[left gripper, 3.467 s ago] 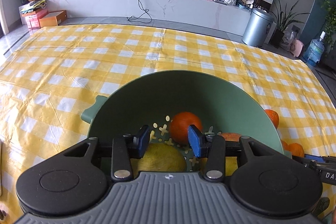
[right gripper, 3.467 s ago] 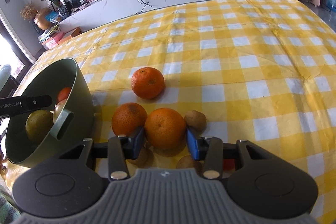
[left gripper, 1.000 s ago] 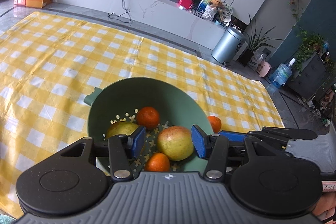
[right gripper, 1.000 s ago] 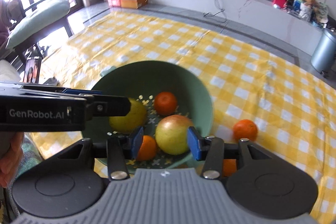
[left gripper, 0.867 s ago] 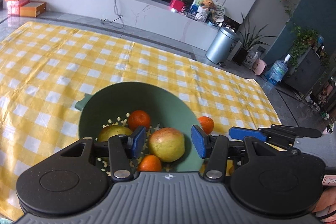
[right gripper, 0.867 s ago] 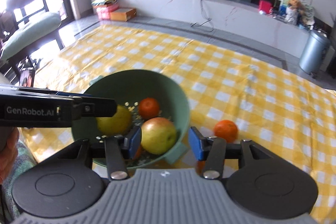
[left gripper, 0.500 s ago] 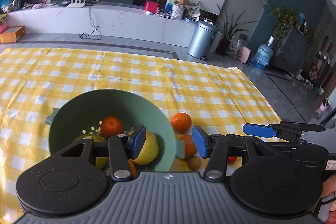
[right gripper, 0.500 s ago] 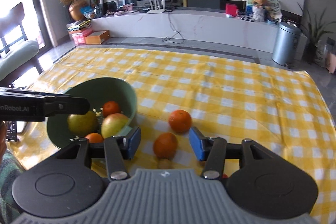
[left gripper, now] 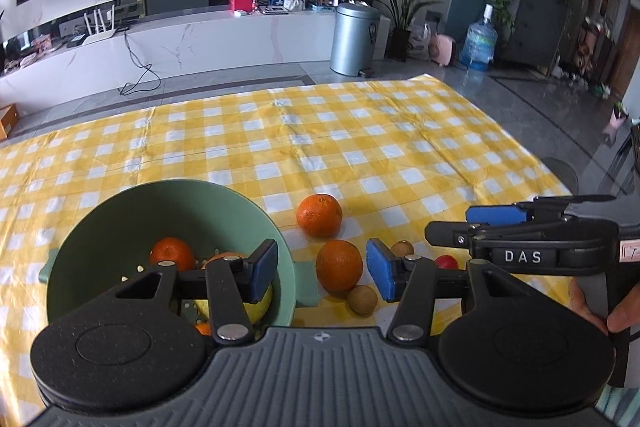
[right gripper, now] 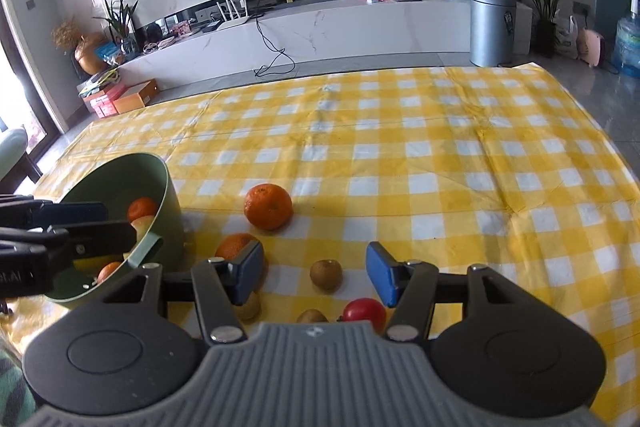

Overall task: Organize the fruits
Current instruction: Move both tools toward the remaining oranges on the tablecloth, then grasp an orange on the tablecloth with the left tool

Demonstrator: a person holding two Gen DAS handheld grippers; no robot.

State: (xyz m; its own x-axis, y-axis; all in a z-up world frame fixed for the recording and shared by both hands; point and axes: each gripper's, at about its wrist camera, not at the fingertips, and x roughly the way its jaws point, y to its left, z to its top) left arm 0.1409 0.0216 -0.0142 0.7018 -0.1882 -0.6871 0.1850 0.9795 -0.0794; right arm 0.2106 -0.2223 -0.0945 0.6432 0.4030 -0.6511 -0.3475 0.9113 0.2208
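A green colander bowl [left gripper: 100, 223] stands on the yellow checked cloth and holds an orange [left gripper: 173, 254], a yellow-green apple [left gripper: 262, 301] and other fruit. It also shows in the right wrist view [right gripper: 170, 203]. Right of it lie two oranges [left gripper: 319, 215] [left gripper: 339, 265], brown kiwis [left gripper: 362, 299] and a small red fruit [left gripper: 446, 261]. My left gripper [left gripper: 322, 269] is open and empty above the bowl's right rim. My right gripper [right gripper: 315, 271] is open and empty above a kiwi [right gripper: 326, 273], near an orange [right gripper: 268, 206] and the red fruit [right gripper: 365, 314].
The yellow checked cloth [right gripper: 440, 167] covers the table far and right. A person's hand [left gripper: 596, 311] holds the right gripper's handle. A white TV bench [right gripper: 320, 27], a metal bin [right gripper: 491, 27] and plants stand beyond the table.
Both grippers have pulled back and up from the bowl and swung right. The loose oranges and kiwis on the cloth have come into view. An orange now lies in the bowl.
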